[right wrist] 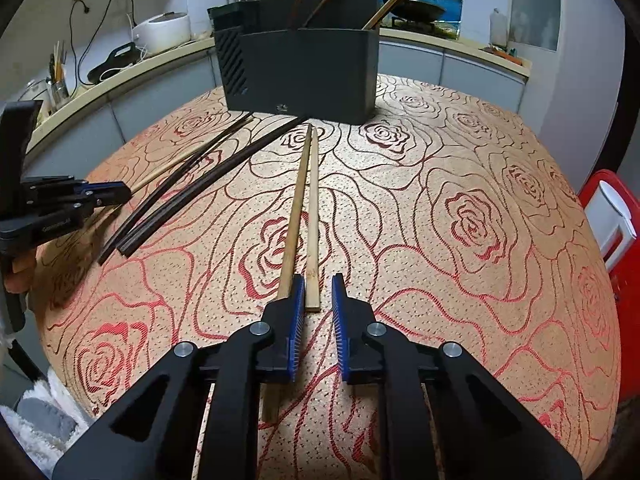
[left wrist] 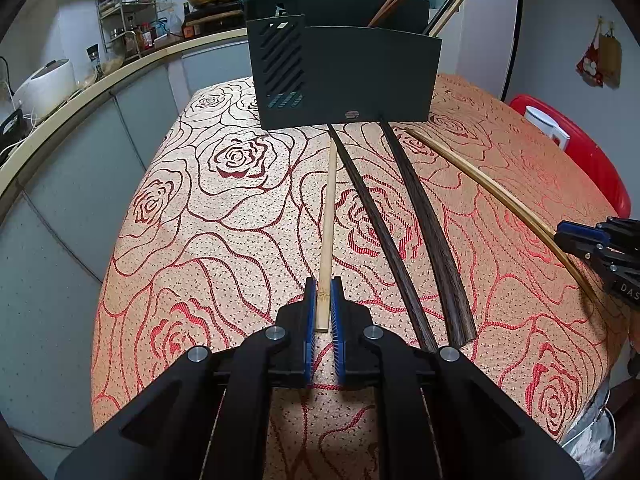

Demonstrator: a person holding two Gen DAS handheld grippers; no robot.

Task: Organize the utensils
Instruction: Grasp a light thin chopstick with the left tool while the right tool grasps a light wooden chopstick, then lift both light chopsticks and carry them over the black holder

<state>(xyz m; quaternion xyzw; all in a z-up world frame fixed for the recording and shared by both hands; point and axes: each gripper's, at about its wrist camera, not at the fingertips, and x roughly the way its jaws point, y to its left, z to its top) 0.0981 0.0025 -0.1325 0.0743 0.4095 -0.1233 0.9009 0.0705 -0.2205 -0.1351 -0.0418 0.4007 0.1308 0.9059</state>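
Left tongs [left wrist: 324, 300] clamping bamboo chopstick [left wrist: 327, 216]

The tablecloth [left wrist: 224, 216] on the desk is peach-orange, woven with red and dark maroon rose outlines. Beyond the left hand-held gripper [left wrist: 323, 292], which is black with blue pads, stands a dark grey utensil holder [left wrist: 360, 76] with a slatted side panel. Between those pads lies a pale bamboo chopstick [left wrist: 328, 216]; to its right lie 2 dark brown wood-grained chopsticks [left wrist: 400, 216]. The right hand-held gripper [right wrist: 317, 292], likewise black and blue, has 2 tan bamboo chopsticks [right wrist: 300, 200] ahead of it.
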